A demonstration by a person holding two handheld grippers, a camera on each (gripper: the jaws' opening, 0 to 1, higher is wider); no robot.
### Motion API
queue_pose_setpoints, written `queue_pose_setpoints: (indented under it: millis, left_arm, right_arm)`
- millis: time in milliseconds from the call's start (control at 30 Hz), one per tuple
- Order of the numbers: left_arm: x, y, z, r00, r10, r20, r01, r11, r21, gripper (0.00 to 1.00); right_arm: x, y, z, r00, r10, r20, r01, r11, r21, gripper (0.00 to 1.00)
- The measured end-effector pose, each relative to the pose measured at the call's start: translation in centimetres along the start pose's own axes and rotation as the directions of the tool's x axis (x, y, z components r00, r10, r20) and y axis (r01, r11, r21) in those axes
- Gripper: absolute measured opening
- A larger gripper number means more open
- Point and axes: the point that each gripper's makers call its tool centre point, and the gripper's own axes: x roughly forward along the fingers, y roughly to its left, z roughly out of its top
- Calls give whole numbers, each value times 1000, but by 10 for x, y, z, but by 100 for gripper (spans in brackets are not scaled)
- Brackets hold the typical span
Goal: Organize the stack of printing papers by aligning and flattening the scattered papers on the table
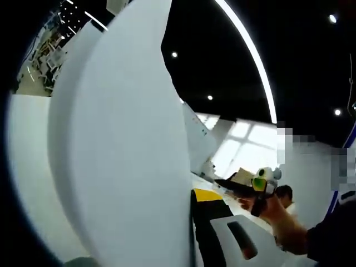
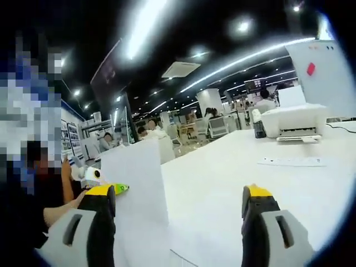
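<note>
The right gripper (image 2: 177,222), a two-jaw claw with grey bodies and yellow-capped black tips, stands wide apart in the right gripper view, with nothing between its jaws. Ahead of it and a little left, the stack of white printing papers (image 2: 135,183) stands upright on edge on the broad white table (image 2: 233,167), its lower edge resting on the tabletop. Just behind the sheets on the left, the left gripper (image 2: 103,181) shows with a green-yellow part, held by a person's hand (image 2: 69,197); the papers hide its jaws from this side.

In the left gripper view the same papers (image 1: 122,150) rise close in front of the camera, covering most of the left gripper's own jaws; one black jaw with a yellow tip (image 1: 208,222) shows to the right of the sheets, so whether this claw grips the paper cannot be told. Beyond, the right gripper (image 1: 261,189) appears in the person's other hand (image 1: 281,217).

Far across the table sits a white boxy printer (image 2: 292,122), and nearer lies a flat white power strip (image 2: 292,162).
</note>
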Motion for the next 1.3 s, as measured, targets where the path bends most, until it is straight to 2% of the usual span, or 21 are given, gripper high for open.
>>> queue_pose_setpoints:
  millis: [333, 867, 1300]
  left_arm:
    - [1, -1, -4, 1000, -7, -19, 7, 1000, 5, 6]
    - [0, -1, -5, 1000, -6, -23, 6, 1000, 5, 6]
    - [0, -2, -6, 1000, -6, -25, 6, 1000, 7, 6]
  right_arm:
    - [-8, -10, -12, 999, -48, -18, 47, 998, -37, 90]
    - [-35, -22, -16, 996, -91, 8, 91, 996, -16, 90]
    - [-56, -44, -27, 987, -163, 2, 163, 986, -20, 90]
